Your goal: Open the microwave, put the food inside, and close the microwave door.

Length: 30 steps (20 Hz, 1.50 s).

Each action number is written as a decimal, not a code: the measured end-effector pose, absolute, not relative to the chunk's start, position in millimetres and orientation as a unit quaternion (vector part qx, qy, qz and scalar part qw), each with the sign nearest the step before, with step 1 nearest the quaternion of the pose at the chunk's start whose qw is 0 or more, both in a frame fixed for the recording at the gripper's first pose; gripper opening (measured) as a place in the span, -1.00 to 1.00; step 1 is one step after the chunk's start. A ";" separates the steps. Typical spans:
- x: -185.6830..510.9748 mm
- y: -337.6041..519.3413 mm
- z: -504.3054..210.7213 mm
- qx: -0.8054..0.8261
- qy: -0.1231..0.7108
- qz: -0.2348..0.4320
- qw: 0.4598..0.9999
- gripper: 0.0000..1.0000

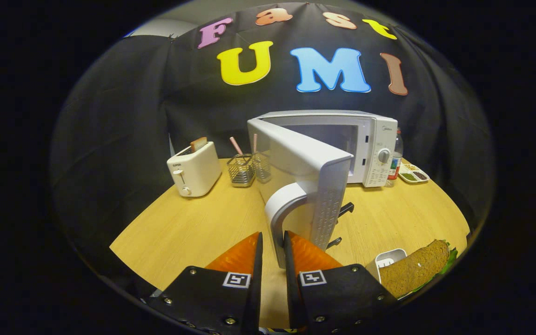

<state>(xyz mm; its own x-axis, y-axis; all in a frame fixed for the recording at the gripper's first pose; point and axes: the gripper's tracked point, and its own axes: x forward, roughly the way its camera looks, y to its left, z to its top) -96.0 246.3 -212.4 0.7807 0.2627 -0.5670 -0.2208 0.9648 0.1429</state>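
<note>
we see the gripper (272, 244) with its two orange fingers (240, 256) nearly closed, a narrow gap between them; the lower end of the door handle (283, 209) sits in that gap, though we cannot tell if both fingers press on it. the microwave (370, 144) stands toward the table's (184, 228) far edge, its door (314, 181) swung wide toward us. the sandwich (417, 272) lies in a white tray (389, 257) at the near right edge. a toaster (193, 170) holds a slice of bread at the far left.

Toaster (193, 168) left of microwave (365, 144)
</note>
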 end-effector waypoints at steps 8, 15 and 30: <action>-136.0 335.2 -190.1 0.002 0.285 0.262 0.922 -0.52; -168.8 351.4 -119.9 0.049 0.246 0.372 0.894 0.14; -97.3 174.1 -53.4 0.148 0.248 0.315 0.904 0.87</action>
